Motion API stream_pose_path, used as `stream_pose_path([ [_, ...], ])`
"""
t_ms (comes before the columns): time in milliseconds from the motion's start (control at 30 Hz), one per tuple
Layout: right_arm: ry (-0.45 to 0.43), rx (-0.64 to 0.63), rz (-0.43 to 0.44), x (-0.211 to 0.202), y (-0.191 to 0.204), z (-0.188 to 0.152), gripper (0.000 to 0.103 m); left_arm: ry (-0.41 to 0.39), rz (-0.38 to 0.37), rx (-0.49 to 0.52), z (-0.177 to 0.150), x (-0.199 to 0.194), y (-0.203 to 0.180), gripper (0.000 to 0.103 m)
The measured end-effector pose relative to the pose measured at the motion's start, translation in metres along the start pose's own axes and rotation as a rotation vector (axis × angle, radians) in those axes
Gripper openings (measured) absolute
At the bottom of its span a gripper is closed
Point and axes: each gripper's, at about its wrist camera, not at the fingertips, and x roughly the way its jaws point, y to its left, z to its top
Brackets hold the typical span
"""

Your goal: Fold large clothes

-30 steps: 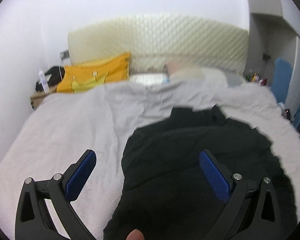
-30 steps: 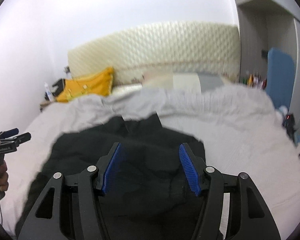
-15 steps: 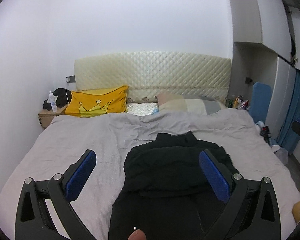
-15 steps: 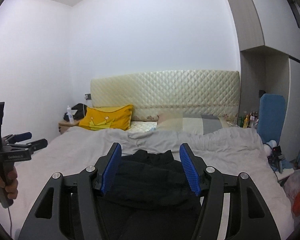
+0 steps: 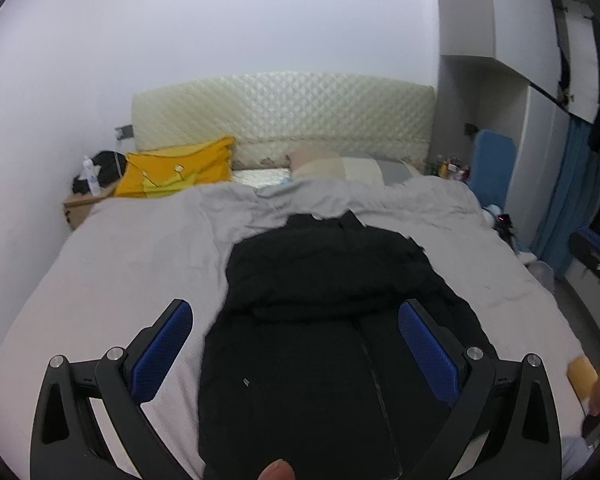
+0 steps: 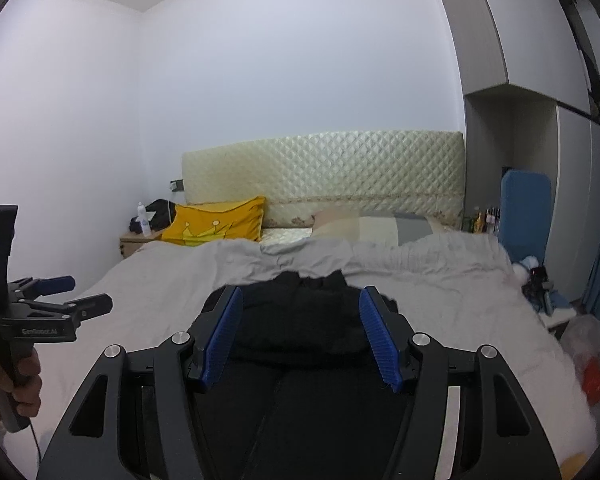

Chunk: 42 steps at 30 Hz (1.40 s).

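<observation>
**Black garment ahead of both grippers, long axis toward the headboard**

The black garment [image 5: 324, 320] is spread on the grey bed cover [image 5: 120, 264], directly in front of and below both tools. Its long axis runs from the near edge of the bed toward the quilted headboard [image 5: 284, 112], and its far part is seen doubled over the near part, with a cross fold line between them. The left gripper [image 5: 300, 352] is held wide open with nothing between its blue pads; the garment is framed between them, its left border lying just inside the left pad. The right gripper [image 6: 300, 340] is open less widely and is also empty. The left one is judged to be lower and nearer to the cloth, so the left border may be reached first.

The near hem is cut off by the frame bottom in both views. Sleeves cannot be made out in the dark fabric. The right border is partly hidden behind the left gripper's right finger.
</observation>
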Motion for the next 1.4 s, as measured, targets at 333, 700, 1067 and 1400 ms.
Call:
stream_pose_path([
  [333,0.14,0.048,-0.068,-0.008,-0.024,-0.095,0.06,0.024,-0.053,-0.011,-0.104,0.012,0.005,0.103],
  [700,0.318,0.164,-0.077,0.017,-0.09,-0.141,0.06,0.265,-0.047,-0.096,-0.155,0.074,0.059,0.103],
  [1067,0.504,0.407,-0.069,0.048,-0.166,-0.173,0.075,0.535,-0.136,-0.371,-0.186,0.146,0.137,0.103],
  [1400,0.697,0.739,-0.092,0.08,-0.223,-0.231,0.081,0.665,-0.09,-0.456,-0.209,0.187,0.151,0.103],
])
